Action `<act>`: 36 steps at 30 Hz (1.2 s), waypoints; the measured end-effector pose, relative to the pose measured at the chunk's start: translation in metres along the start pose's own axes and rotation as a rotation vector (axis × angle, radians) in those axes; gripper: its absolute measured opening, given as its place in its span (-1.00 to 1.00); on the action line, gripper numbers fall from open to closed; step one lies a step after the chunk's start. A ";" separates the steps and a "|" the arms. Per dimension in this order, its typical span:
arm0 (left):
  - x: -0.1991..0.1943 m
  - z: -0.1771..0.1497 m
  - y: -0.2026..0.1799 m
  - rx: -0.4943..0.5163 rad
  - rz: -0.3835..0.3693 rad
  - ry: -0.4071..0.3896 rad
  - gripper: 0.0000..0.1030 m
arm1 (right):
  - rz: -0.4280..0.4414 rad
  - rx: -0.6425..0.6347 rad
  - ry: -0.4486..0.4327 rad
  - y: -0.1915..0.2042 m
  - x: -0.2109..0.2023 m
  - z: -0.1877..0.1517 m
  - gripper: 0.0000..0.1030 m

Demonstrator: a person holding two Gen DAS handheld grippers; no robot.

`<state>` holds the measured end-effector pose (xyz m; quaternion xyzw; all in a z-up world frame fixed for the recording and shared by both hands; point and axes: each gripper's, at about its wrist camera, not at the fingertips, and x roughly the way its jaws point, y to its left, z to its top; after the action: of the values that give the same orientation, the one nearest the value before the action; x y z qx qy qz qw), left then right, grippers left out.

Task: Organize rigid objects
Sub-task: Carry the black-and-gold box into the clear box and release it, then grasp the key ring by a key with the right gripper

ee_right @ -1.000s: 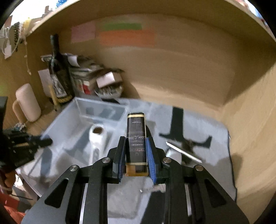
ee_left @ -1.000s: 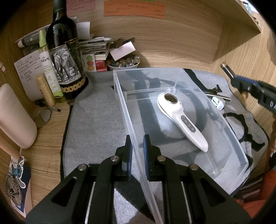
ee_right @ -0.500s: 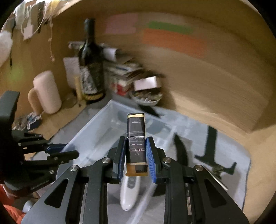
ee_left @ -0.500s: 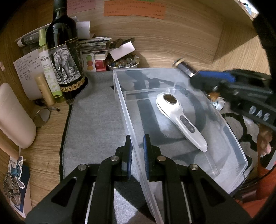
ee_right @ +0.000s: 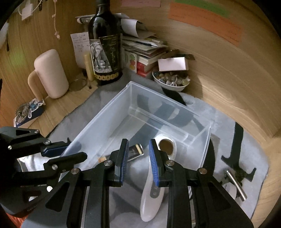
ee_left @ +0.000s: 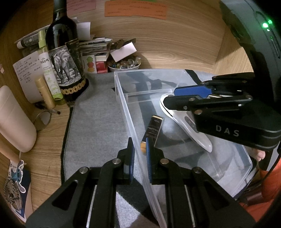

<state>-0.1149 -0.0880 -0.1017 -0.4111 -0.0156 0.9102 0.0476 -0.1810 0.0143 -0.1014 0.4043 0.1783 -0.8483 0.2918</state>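
The dark lighter (ee_right: 134, 152) is now released into the clear bin (ee_right: 98, 122), beside the white device (ee_right: 154, 189). Right gripper (ee_right: 138, 163) jaws are spread wide; left gripper (ee_left: 138, 157) jaws are clamped narrowly on the bin's near wall. Metal pieces (ee_right: 235, 184) are left outside.

**Little to read here**

From here only one word comes out clear: "DAS", in pale capitals on the black body of the right tongs (ee_left: 182, 97). The wine bottle (ee_left: 64, 57) has an elephant picture on its label, but its lettering is too small. The notes (ee_left: 135, 8) on the wooden wall carry writing too fine to make out.
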 end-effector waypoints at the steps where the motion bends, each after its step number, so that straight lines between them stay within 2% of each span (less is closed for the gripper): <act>1: 0.000 0.000 0.000 0.000 0.001 0.000 -0.75 | 0.001 0.000 -0.005 0.000 -0.001 0.000 -0.58; 4: 0.000 0.000 0.000 0.000 0.001 0.000 -0.75 | -0.002 -0.001 -0.026 -0.002 -0.007 -0.001 -0.35; 6: 0.000 0.000 0.000 0.000 0.001 0.000 -0.75 | -0.025 0.007 -0.055 -0.005 -0.014 -0.003 0.10; 12: 0.000 0.000 0.001 0.002 0.001 0.000 -0.75 | -0.120 0.064 -0.149 -0.025 -0.045 -0.014 0.61; 16: 0.001 -0.001 0.000 0.004 0.004 -0.001 -0.75 | -0.185 0.136 -0.176 -0.049 -0.065 -0.027 0.66; 18: 0.001 -0.001 0.000 0.004 0.005 -0.001 -0.75 | -0.222 0.166 -0.179 -0.060 -0.069 -0.036 0.76; 22: 0.001 -0.002 0.000 0.005 0.005 -0.001 -0.75 | -0.291 0.249 -0.139 -0.087 -0.071 -0.060 0.80; 28: 0.001 -0.002 0.000 0.004 0.005 -0.001 -0.75 | -0.323 0.346 -0.050 -0.109 -0.063 -0.097 0.80; 33: 0.000 -0.003 0.000 0.007 0.007 0.001 -0.75 | -0.298 0.406 0.047 -0.115 -0.045 -0.131 0.80; 36: 0.000 -0.003 0.002 0.007 0.007 0.001 -0.75 | -0.285 0.416 0.093 -0.117 -0.034 -0.140 0.80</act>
<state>-0.1131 -0.0895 -0.1038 -0.4115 -0.0110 0.9102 0.0460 -0.1579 0.1912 -0.1522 0.4649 0.0681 -0.8799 0.0713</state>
